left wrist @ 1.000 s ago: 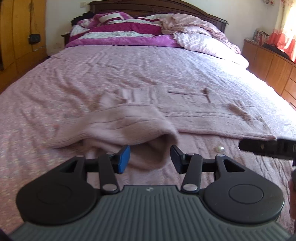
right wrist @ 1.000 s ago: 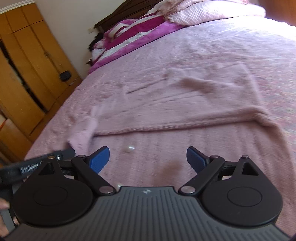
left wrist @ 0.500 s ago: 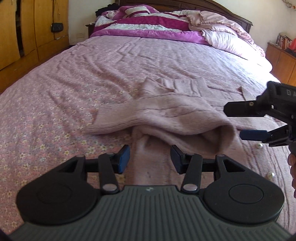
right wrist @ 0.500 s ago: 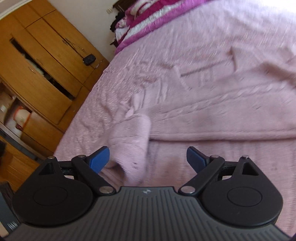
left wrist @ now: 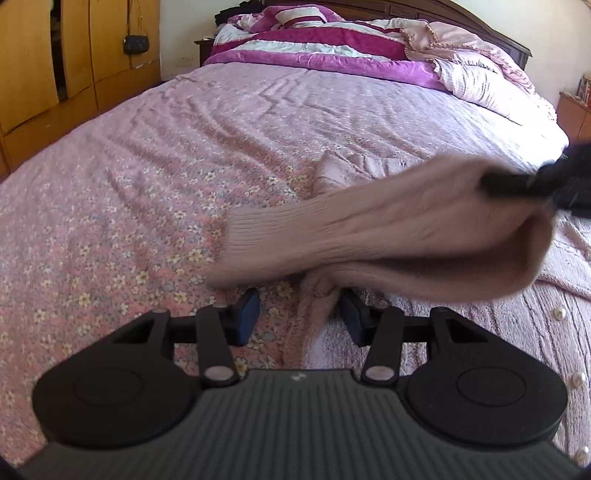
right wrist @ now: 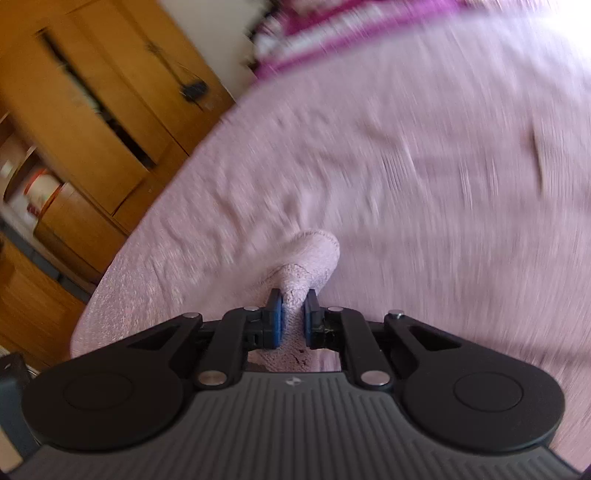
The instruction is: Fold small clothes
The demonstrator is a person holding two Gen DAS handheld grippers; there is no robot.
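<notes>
The right gripper (right wrist: 293,319) now pinches the sweater (left wrist: 388,236) sleeve, lifting it; the left gripper (left wrist: 299,317) stays apart; folding has begun.

The right gripper (right wrist: 293,317) clamps a bunched fold of a pale pink knitted garment (right wrist: 314,258), its blue pads (right wrist: 277,317) pressed close on the fabric, above a bed (right wrist: 443,166) covered in a pink spread. The view is heavily motion-blurred. At left stands a wooden wardrobe (right wrist: 92,110); a magenta-and-white blanket (right wrist: 332,33) lies at the bed's far end.
</notes>
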